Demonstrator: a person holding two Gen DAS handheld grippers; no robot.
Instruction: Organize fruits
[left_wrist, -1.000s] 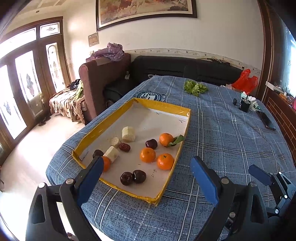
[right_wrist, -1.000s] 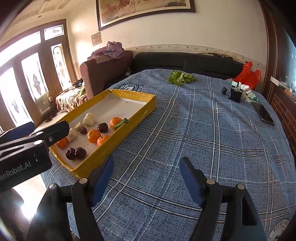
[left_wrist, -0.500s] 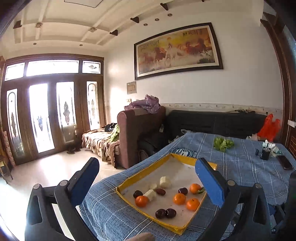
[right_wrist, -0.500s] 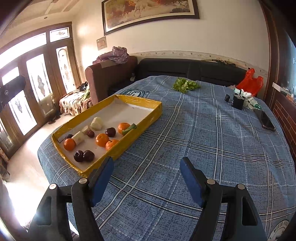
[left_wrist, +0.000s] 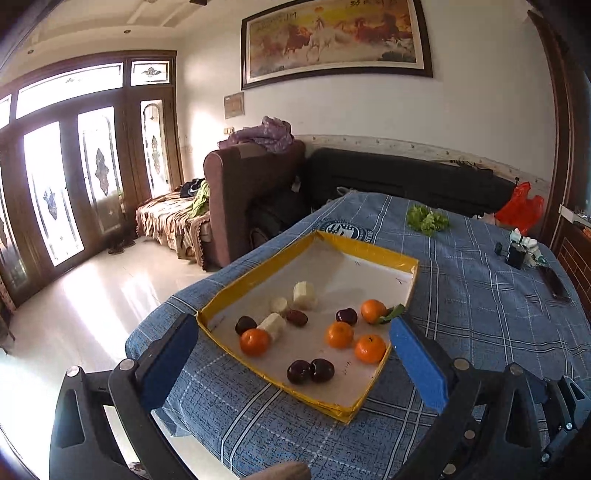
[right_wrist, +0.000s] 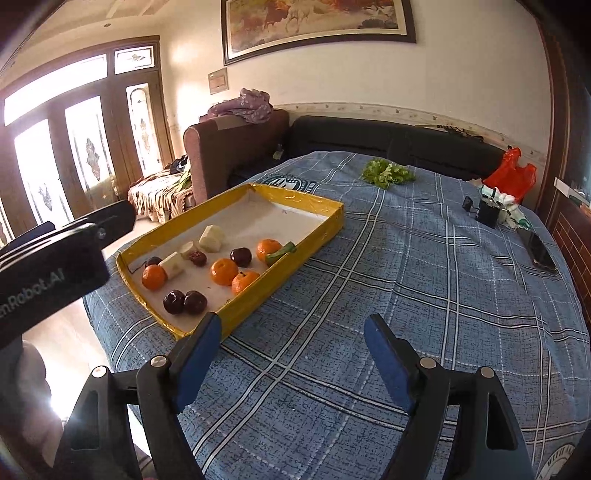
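Note:
A yellow-rimmed tray (left_wrist: 369, 248) (right_wrist: 295, 197) lies on the blue plaid table. In it are several oranges (left_wrist: 255, 341) (right_wrist: 224, 271), several dark plums (left_wrist: 310, 370) (right_wrist: 184, 301) and pale fruit chunks (left_wrist: 304, 294) (right_wrist: 211, 238). My left gripper (left_wrist: 291, 360) is open and empty, above the tray's near corner. My right gripper (right_wrist: 291, 354) is open and empty, over bare cloth to the right of the tray. The left gripper's body (right_wrist: 48, 269) shows at the left of the right wrist view.
Green lettuce (left_wrist: 426, 219) (right_wrist: 388, 173) lies at the table's far side. A red bag (right_wrist: 511, 175), a black box (right_wrist: 487, 214) and a phone (right_wrist: 541, 253) sit at the right edge. A brown sofa (left_wrist: 251, 188) and floor lie to the left.
The left gripper tipped up and away from the table, then came back down toward the tray's near corner. The right gripper drew back slightly. Both stayed open.

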